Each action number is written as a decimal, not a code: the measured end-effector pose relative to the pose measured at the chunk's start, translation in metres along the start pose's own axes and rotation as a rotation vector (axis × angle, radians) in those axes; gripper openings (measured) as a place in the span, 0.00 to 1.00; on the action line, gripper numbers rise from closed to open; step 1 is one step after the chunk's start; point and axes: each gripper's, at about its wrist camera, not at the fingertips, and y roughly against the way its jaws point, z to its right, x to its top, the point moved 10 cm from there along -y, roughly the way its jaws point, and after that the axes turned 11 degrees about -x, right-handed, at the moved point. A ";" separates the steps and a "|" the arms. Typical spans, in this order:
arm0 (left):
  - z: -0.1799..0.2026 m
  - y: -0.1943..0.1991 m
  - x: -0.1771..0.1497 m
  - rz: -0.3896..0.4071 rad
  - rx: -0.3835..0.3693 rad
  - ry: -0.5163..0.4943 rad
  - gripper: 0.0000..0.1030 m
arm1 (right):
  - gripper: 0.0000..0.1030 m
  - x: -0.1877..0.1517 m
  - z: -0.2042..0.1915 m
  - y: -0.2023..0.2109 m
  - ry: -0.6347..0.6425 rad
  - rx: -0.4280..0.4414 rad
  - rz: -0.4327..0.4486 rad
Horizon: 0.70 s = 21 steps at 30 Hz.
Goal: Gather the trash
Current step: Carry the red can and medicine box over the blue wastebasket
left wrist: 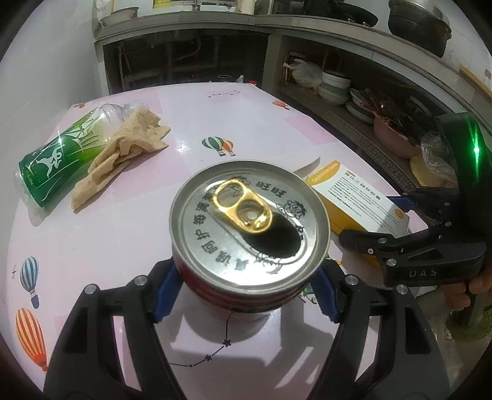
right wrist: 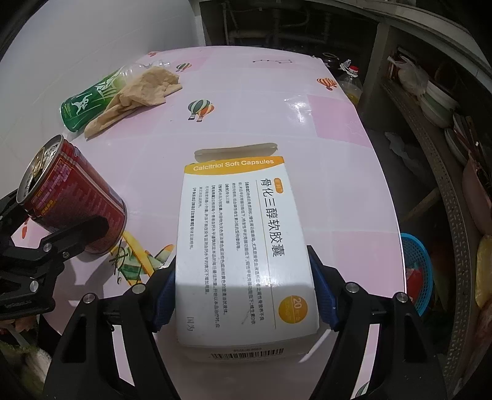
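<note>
I am working over a glossy pink table printed with striped hot-air balloons and star lines, set against a white wall in a kitchen; grey shelves beyond it carry stacked ceramic bowls, and dark metal pots sit on top.

Taking the white-and-orange cardboard capsule box as my landmark: it lies flat at the near table edge, and my right gripper clasps its long sides between blue pads. Left of the box stands the red ribbed metal can with a silver lid and gold pull tab, its mouth open and dark inside; my left gripper clamps its body. Far left beyond the box lies a clear crushed plastic bottle with a green label, a crumpled tan paper napkin leaning on it. Right of the box, below the table edge, sits a blue mesh plastic basket.
</note>
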 end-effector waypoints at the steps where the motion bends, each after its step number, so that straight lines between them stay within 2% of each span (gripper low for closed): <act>1: 0.000 -0.001 0.000 0.000 0.000 0.000 0.67 | 0.70 0.000 0.000 0.000 -0.001 0.001 0.001; 6: 0.001 -0.003 0.001 0.004 0.009 -0.008 0.62 | 0.70 0.000 0.000 -0.001 -0.001 0.000 0.004; 21: 0.004 0.000 0.001 0.015 -0.012 0.002 0.61 | 0.69 0.001 0.005 0.007 -0.029 -0.008 0.031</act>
